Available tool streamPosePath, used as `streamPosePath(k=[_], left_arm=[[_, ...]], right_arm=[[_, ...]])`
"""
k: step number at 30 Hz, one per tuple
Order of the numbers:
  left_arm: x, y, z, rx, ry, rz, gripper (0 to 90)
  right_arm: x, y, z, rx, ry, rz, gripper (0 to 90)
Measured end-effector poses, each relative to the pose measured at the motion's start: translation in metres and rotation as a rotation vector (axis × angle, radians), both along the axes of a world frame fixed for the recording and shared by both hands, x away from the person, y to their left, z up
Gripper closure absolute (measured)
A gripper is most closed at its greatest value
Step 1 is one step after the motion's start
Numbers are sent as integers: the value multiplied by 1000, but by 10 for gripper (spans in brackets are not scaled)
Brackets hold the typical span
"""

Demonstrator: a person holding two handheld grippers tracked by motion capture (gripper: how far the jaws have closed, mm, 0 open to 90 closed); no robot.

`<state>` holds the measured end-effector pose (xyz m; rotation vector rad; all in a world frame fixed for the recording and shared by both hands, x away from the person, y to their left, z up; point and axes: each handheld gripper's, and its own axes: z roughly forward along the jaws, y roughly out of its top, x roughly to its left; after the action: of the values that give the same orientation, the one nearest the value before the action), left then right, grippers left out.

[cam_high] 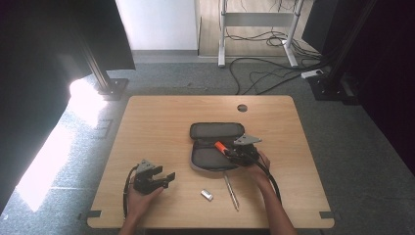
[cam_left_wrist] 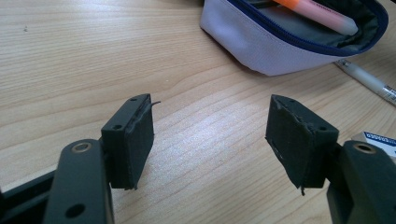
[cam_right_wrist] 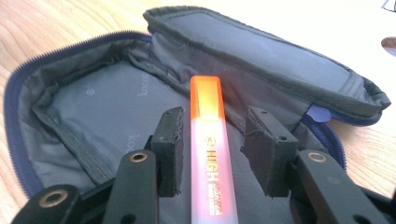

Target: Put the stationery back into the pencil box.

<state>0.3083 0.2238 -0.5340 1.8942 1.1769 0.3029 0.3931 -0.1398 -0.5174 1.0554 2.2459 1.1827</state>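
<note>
Highlighter [cam_right_wrist: 208, 140] x1, pencil case [cam_high: 210, 131] x1, pen [cam_high: 231, 191] x1.

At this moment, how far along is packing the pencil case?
Done: the pencil case lies unzipped, and the orange highlighter is over its grey lining. In hand: the right hand-held gripper stands around the highlighter with gaps at both pads, so it looks released. Left: the pen and small eraser lie on the table; the left hand-held gripper is open, idle.
</note>
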Motion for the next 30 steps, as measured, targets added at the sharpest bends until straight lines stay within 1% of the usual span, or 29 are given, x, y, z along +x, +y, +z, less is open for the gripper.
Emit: streamPosePath(k=[1,2,3,7,8,12,18,20,22,25,26,27,30], left_arm=[[0,0,0,0,0,-1,326],[0,0,0,0,1,-1,326],[0,0,0,0,0,-1,326],[0,0,0,-2,-1,0,326],[0,0,0,-2,-1,0,326],[0,0,0,-1,2,1,326],[0,1,0,-7,1,2,326],[0,1,0,-7,1,2,325],[0,1,0,-6,1,2,326],[0,1,0,-6,2,2,326],[0,1,0,-6,2,2,326],[0,1,0,-5,4,1,325],[0,1,-1,-4,4,0,325]], right_arm=[[-1,-2,1,12,0,-6,550],[-1,-2,1,12,0,-6,550],[-2,-4,3,30,6,-7,531],[-4,-8,5,70,25,-11,497],[-4,-8,5,70,25,-11,497],[-9,-11,8,101,30,-11,448],[-15,-14,12,128,38,-8,421],[-17,-14,12,127,38,-10,409],[-21,-15,12,120,22,-20,405],[-28,-18,10,126,21,-29,395],[-28,-18,10,126,21,-29,395],[-31,-20,9,118,18,-32,389],[-35,-22,7,119,11,-39,391]])
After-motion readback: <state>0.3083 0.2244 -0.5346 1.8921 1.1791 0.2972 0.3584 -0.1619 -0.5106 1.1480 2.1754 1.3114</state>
